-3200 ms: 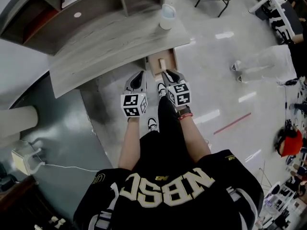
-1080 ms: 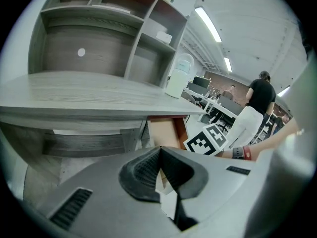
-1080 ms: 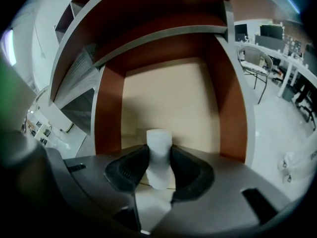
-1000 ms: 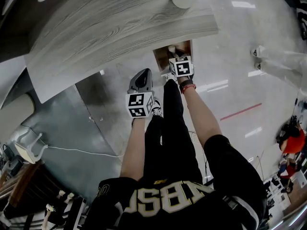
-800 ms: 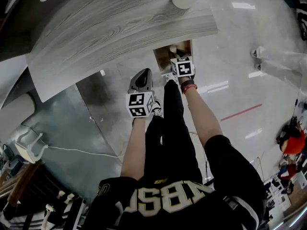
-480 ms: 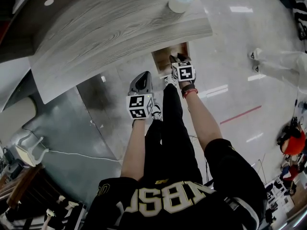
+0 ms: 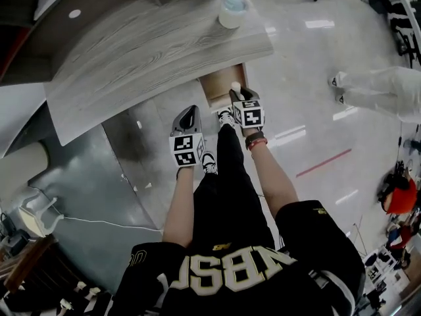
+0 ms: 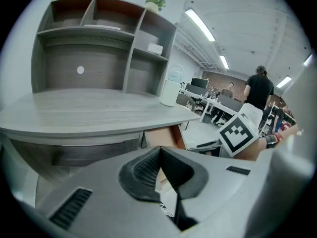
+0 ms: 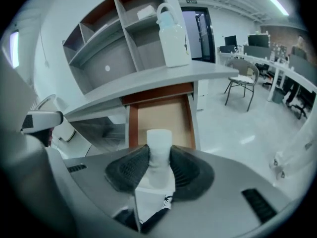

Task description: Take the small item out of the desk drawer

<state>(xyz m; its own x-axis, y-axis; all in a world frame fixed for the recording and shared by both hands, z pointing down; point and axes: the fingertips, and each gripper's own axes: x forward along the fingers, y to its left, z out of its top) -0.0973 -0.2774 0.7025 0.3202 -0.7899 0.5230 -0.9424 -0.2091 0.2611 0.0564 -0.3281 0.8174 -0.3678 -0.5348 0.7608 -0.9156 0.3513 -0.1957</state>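
- the drawer (image 9: 159, 114) stood open under the worktop (image 7: 151, 51) edge.
- the right claw (image 9: 159, 156) pinched the small white item (image 9: 159, 142) over the drawer's front end.
- the head view showed only the item's top.
- the left claw (image 8: 159, 155) was pressed together.
- bare floor (image 7: 309, 130) lay right of the drawer.

A white plastic jug with a pale blue cap (image 7: 233, 6) stands on the grey wood-grain desk's (image 7: 145, 58) right corner. A grey open shelf unit (image 8: 99, 38) rises along the desk's back. A black-framed chair (image 9: 244, 78) stands right of the desk.
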